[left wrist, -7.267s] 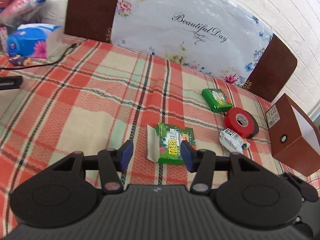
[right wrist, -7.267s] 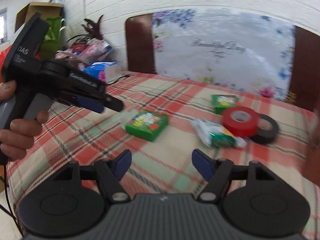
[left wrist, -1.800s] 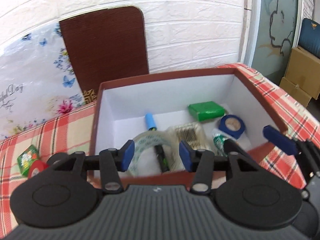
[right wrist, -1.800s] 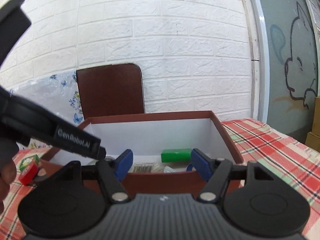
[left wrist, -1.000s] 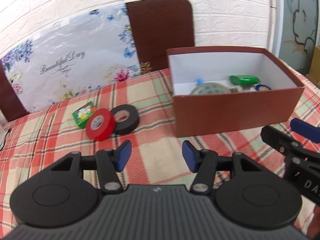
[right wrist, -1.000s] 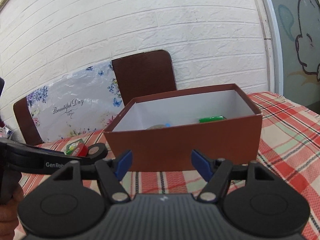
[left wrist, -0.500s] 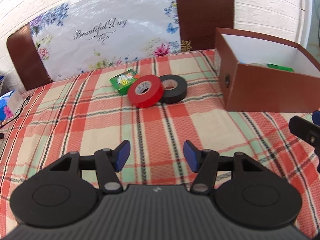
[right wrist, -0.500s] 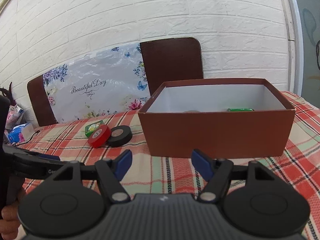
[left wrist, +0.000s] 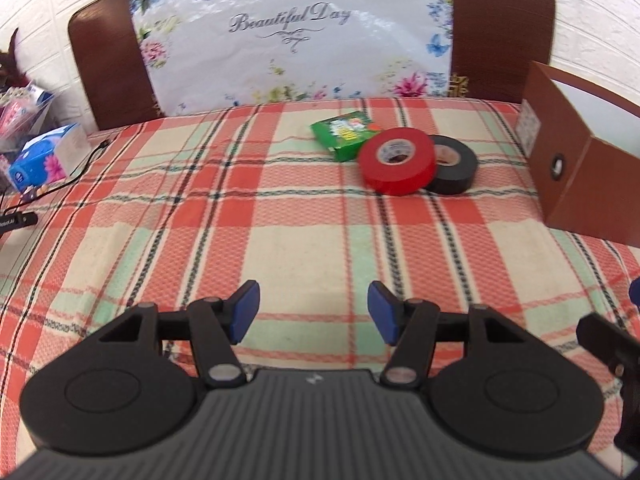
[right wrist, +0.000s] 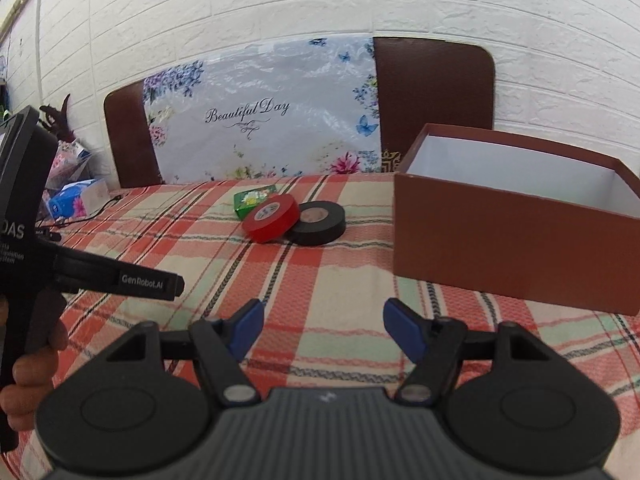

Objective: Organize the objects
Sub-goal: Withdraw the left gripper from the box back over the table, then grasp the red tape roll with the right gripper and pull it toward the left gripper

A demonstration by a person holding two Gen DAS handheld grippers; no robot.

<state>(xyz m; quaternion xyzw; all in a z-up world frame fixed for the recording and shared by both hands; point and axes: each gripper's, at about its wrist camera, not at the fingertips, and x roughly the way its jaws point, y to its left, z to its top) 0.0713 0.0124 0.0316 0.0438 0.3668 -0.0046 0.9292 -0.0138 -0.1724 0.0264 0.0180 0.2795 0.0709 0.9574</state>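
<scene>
A red tape roll point(left wrist: 396, 160) leans on a black tape roll point(left wrist: 454, 163), with a small green packet point(left wrist: 345, 133) just behind, all on the plaid cloth. They also show in the right wrist view: red roll point(right wrist: 272, 217), black roll point(right wrist: 318, 222), green packet point(right wrist: 254, 199). A brown open box point(right wrist: 512, 236) stands at the right; its corner shows in the left wrist view point(left wrist: 580, 172). My left gripper point(left wrist: 313, 312) is open and empty, well short of the rolls. My right gripper point(right wrist: 323, 329) is open and empty, near the box's front.
A floral "Beautiful Day" board point(left wrist: 288, 28) and brown chair backs point(right wrist: 434, 88) stand behind the table. A blue tissue box point(left wrist: 44, 158) and a black cable point(left wrist: 76, 176) lie at the far left. The left gripper's body point(right wrist: 80, 268) shows left in the right wrist view.
Both grippers have pulled back from the box and turned left toward the tape rolls. The green packet and white pouch from the earliest frames are gone from the cloth.
</scene>
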